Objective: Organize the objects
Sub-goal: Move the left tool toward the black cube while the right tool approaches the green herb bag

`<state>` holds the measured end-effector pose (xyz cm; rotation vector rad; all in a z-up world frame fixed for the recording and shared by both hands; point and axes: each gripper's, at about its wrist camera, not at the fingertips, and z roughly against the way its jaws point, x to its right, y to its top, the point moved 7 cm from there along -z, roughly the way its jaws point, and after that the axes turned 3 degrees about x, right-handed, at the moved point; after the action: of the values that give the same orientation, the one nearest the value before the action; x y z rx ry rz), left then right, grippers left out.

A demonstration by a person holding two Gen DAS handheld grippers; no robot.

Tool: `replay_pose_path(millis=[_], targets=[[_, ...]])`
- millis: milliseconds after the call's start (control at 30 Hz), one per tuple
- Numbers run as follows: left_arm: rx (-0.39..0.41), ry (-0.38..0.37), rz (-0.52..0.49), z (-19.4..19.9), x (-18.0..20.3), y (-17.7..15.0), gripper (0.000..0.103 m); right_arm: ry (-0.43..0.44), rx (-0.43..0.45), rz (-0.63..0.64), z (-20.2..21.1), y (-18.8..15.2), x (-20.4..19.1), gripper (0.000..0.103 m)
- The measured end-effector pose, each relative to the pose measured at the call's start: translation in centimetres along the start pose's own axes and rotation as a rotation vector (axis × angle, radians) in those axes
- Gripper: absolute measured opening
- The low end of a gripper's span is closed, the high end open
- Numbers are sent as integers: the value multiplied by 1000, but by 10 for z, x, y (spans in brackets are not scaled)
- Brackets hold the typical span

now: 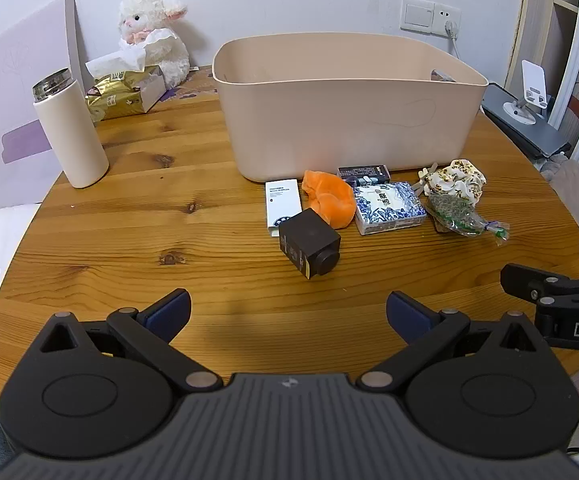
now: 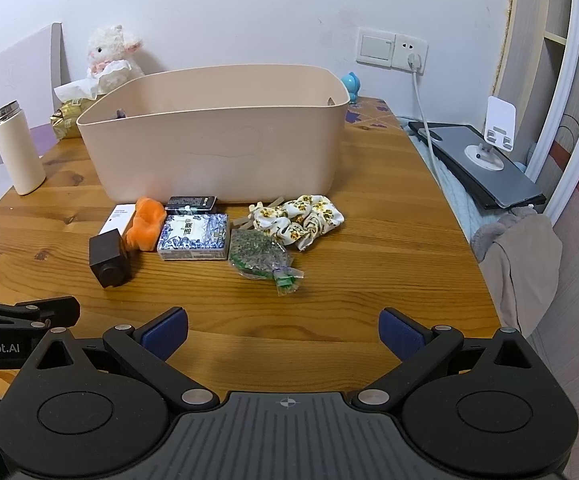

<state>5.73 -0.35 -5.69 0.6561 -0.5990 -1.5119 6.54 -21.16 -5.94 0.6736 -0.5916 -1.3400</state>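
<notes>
My left gripper (image 1: 288,316) hangs wide open and empty over the table's (image 1: 129,248) near edge. Ahead, left to right: white box (image 1: 282,205), black cube (image 1: 309,243), orange cloth (image 1: 329,198), blue-patterned box (image 1: 389,207), herb packet (image 1: 455,212), floral scrunchie (image 1: 457,180), all just before the beige bin (image 1: 349,108). My right gripper (image 2: 283,334) gapes wide, holding nothing.

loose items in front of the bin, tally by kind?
Boxes: 4 (white box, black cube box, blue-and-white patterned box, dark flat box)
Soft fabric items: 2 (orange plush piece, floral scrunchie)
Clear bags of dried greens: 1 (bag)
Total: 7
</notes>
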Motion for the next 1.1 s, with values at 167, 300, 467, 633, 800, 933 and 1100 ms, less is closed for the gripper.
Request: replay_pose_path(millis=[167, 300, 467, 633, 800, 933, 1100], targets=[[-1, 0, 0, 0, 0, 0, 103, 1, -5, -1, -2, 0, 0, 103], [-1, 0, 0, -1, 0, 0, 103, 0, -4, -4, -3, -1, 1, 103], [-1, -3, 1, -2, 0, -1, 103, -4, -1, -7, -5, -1, 3, 103], [-5, -1, 0, -5, 2, 0, 103, -9, -2, -12, -7, -1, 6, 103], [-6, 0, -2, -7, 2, 0, 103, -11, 11, 0, -4, 1, 5, 103], [-2, 3, -10, -9, 4, 0, 103, -10, 12, 1, -4, 2, 6, 103], [-1, 6, -7, -11, 4, 3, 103, -5, 8, -3, -6, 1, 7, 103]])
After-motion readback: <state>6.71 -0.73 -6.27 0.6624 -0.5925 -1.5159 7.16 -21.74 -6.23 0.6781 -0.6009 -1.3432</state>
